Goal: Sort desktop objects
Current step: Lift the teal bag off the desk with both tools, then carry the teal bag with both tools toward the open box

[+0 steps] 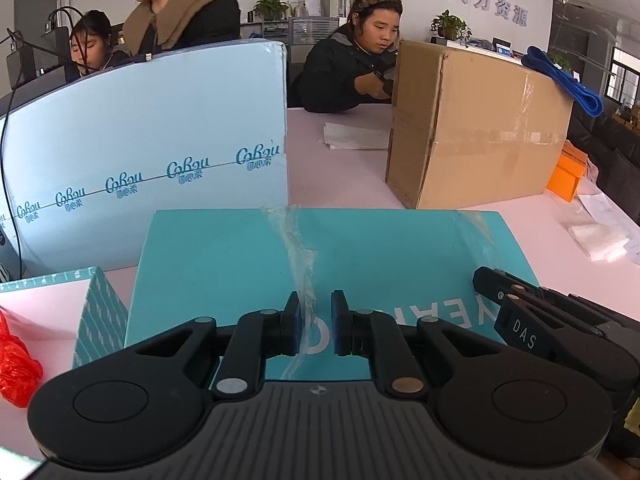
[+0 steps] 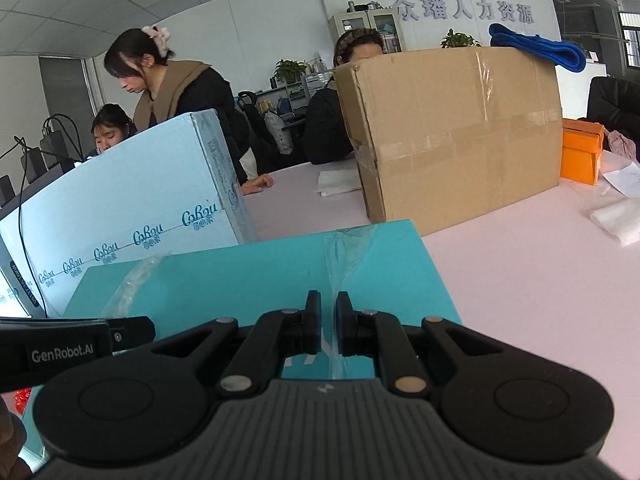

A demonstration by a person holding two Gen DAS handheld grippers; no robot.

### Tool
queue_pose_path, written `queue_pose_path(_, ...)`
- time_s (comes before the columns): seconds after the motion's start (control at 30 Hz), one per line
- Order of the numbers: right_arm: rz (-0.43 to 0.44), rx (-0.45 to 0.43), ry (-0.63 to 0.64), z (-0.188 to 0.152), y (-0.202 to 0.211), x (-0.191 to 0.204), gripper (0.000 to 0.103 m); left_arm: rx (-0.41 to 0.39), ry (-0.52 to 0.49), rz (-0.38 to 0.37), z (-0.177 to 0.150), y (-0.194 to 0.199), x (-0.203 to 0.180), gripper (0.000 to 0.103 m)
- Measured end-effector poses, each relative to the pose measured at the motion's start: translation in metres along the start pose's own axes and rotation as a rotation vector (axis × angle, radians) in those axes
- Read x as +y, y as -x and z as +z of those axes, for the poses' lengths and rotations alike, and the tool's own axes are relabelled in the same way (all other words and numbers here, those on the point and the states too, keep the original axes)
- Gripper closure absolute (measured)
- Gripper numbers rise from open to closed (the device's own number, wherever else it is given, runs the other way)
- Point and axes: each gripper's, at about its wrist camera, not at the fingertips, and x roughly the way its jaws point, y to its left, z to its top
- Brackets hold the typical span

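Observation:
A flat teal box [image 1: 240,264] with loose clear tape lies on the pink table; it also shows in the right wrist view [image 2: 248,280]. My left gripper [image 1: 316,322] hovers over its near part, jaws a small gap apart, nothing between them. My right gripper [image 2: 329,322] is over the same box, jaws nearly closed with a narrow gap, empty; it shows at the right edge of the left wrist view [image 1: 532,320]. A small teal patterned box [image 1: 100,316] and a red plastic bag [image 1: 16,364] lie at the left.
A large light-blue carton [image 1: 152,152] stands behind the teal box at the left, a brown cardboard box [image 1: 480,128] at the right with a blue strap [image 1: 568,80] on top. An orange box [image 2: 580,152] and white wrappers [image 2: 616,216] lie far right. People sit behind.

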Motion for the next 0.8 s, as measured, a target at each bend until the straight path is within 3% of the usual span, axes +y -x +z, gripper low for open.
queue_pose_path(0.8,0.005,0.0,0.001,0.006,-0.004,0.039,0.09,-0.003,0.025,0.007,0.009,0.011,0.04,0.093)
